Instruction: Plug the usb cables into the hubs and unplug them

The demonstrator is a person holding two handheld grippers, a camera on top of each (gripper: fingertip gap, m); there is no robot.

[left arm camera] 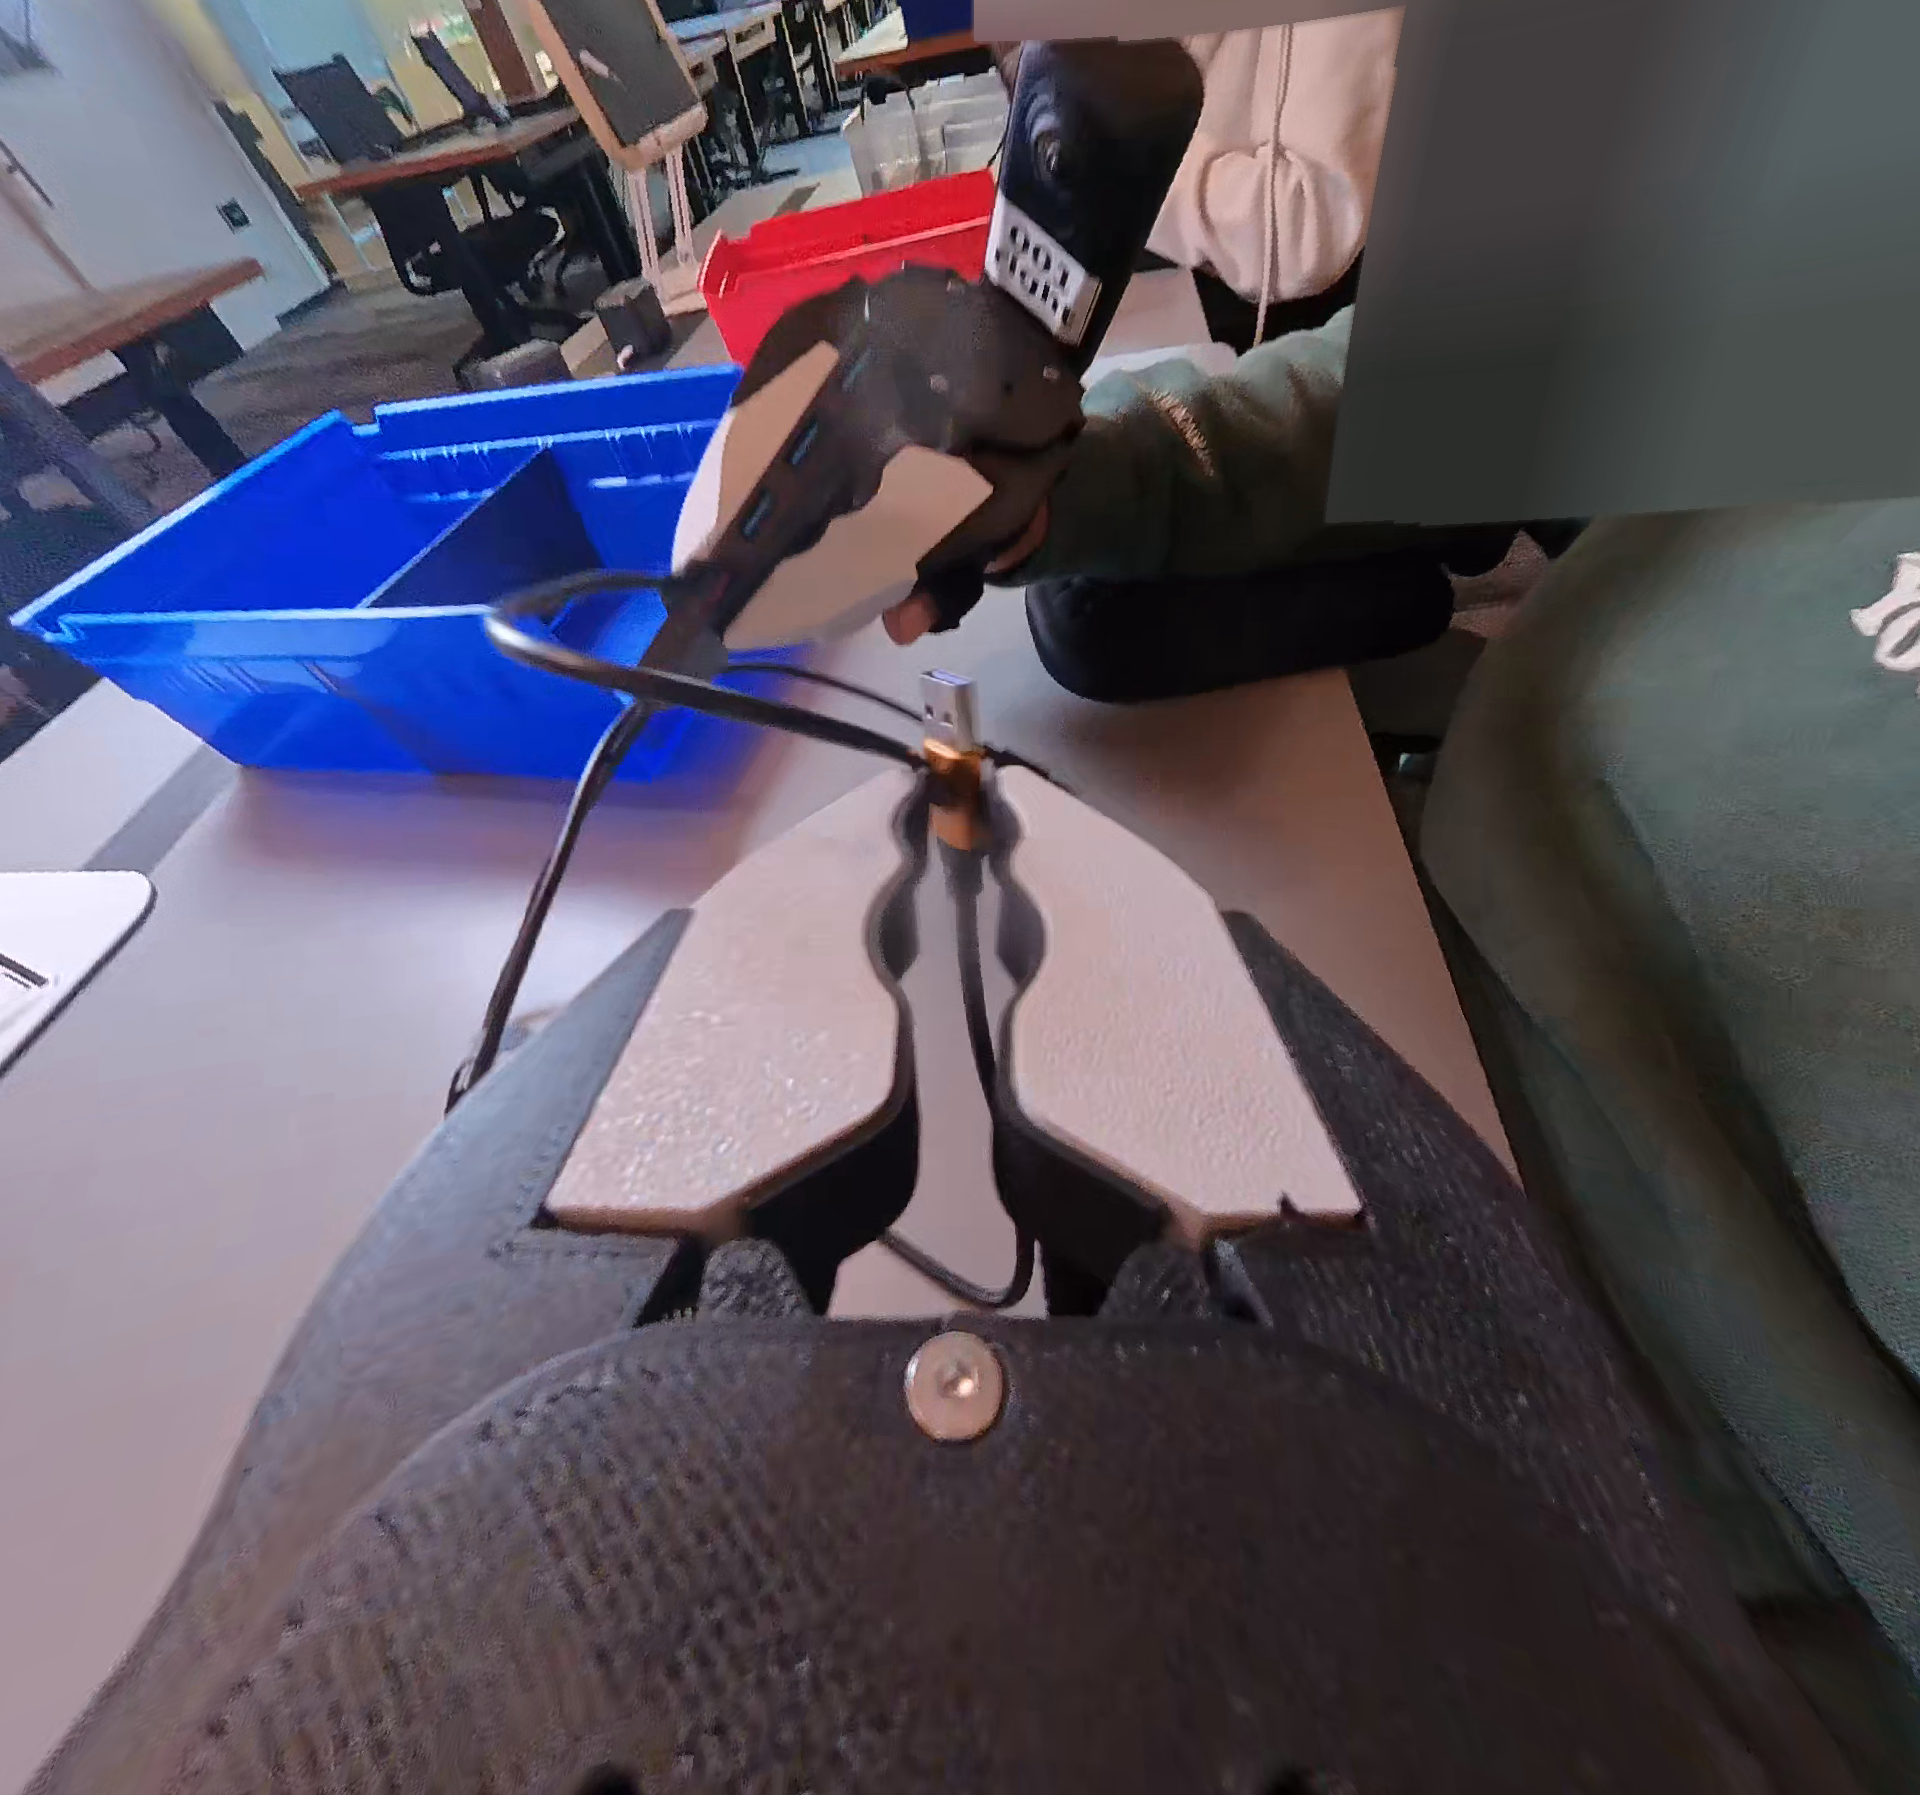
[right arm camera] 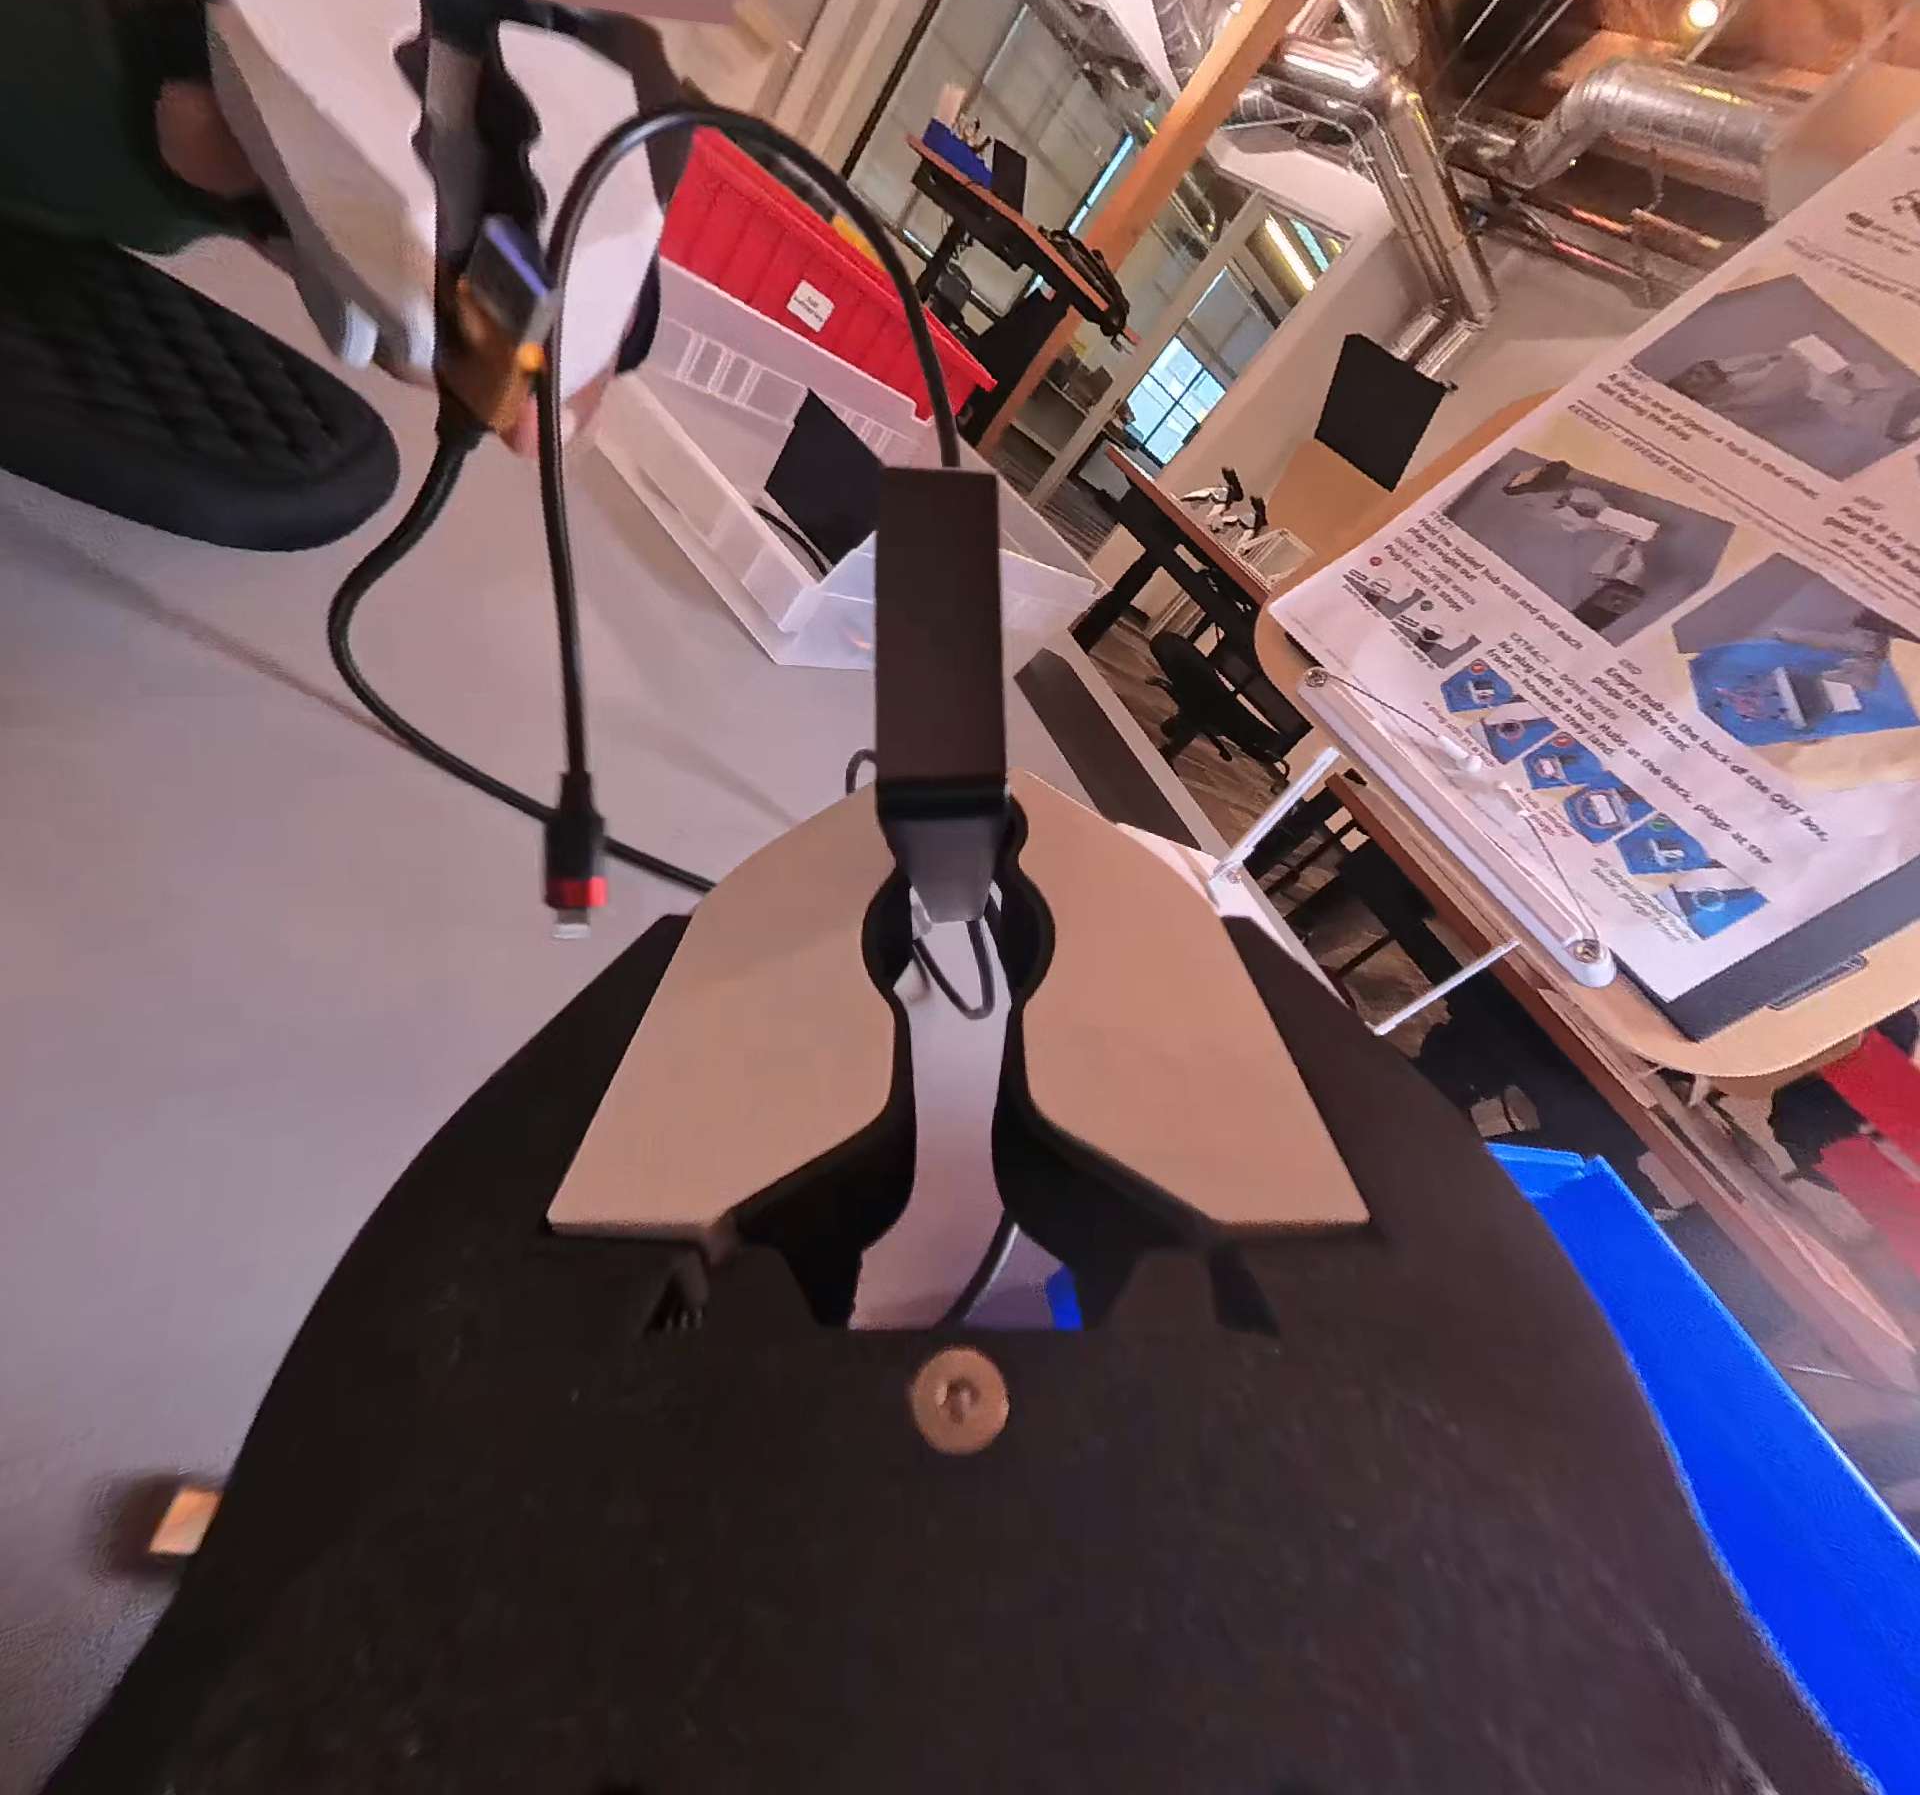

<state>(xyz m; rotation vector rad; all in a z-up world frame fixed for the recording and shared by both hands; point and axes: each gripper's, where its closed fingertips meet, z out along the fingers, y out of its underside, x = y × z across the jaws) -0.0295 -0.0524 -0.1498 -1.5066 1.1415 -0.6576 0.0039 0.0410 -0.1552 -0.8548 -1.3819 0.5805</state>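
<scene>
Each camera sat close behind its own fingers, looking forward along them. The left wrist view faced across the table (left arm camera: 312, 1070) toward the blue bin (left arm camera: 343, 602) at ten o'clock. The right wrist view tilted upward. Each view caught the other gripper.

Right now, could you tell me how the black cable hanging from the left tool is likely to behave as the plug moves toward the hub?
The black cable looks floppy: it droops in loops, so it will probably swing. Its loose red-banded end may drag or snag. The plug itself seems rigid, clamped in the left tool.
</scene>
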